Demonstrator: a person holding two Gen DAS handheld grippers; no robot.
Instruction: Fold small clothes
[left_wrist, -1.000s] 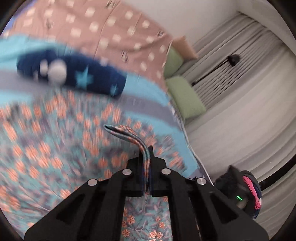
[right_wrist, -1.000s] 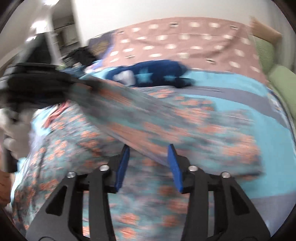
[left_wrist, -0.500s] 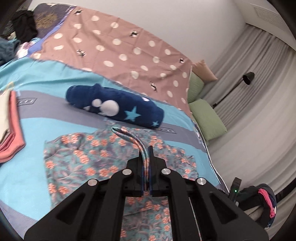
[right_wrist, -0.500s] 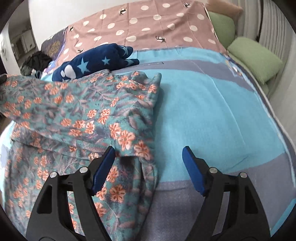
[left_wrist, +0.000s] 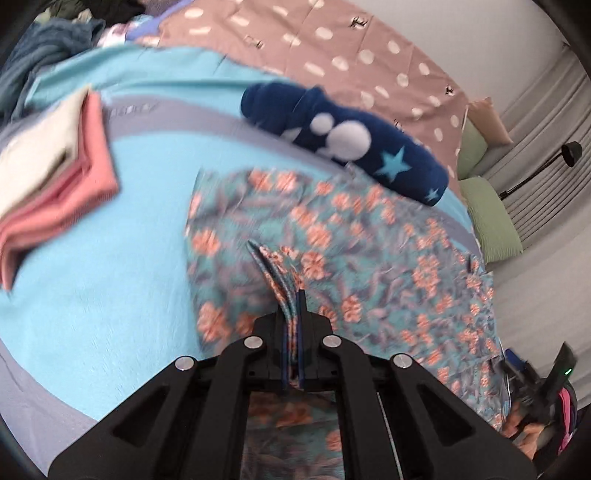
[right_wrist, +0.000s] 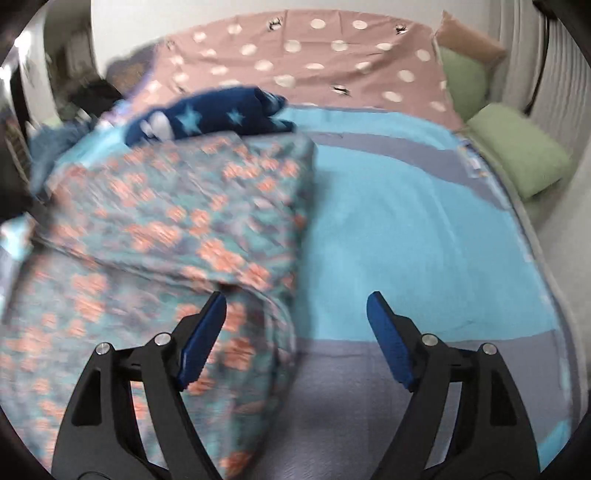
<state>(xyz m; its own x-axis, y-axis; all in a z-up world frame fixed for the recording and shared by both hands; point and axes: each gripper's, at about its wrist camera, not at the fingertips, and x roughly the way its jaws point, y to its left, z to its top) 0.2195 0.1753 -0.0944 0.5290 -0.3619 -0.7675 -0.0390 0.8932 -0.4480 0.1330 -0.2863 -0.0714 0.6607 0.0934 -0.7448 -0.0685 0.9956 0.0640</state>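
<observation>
floral teal-and-orange garment (left_wrist: 354, 236) lies spread on the bed's blue blanket (left_wrist: 110, 266), one part of it folded over on itself as seen from my right wrist (right_wrist: 177, 206). my left gripper (left_wrist: 291, 332) is clenched on a bunched edge of it; the pinched fabric sticks up between the fingers (left_wrist: 301, 306) in a thin fold. my right gripper (right_wrist: 295, 332) is released, fingers (right_wrist: 201, 339) spread wide, nothing between them. its left finger hangs over the near edge of the garment, its right finger over bare blanket (right_wrist: 424, 236); cannot tell if either touches. navy star-print fleece (left_wrist: 343, 144) lies just beyond the garment's far edge, touching or overlapping it in the right wrist view (right_wrist: 207, 118). folded pink and cream stack (left_wrist: 48, 173) sits on the blanket to the left of the garment, apart from it. pink polka-dot sheet (right_wrist: 314, 66) covers the far part of the bed. green pillows (right_wrist: 517, 151) at the far right corner. both views are motion-blurred, so fine detail of the garment's shape is unclear.
</observation>
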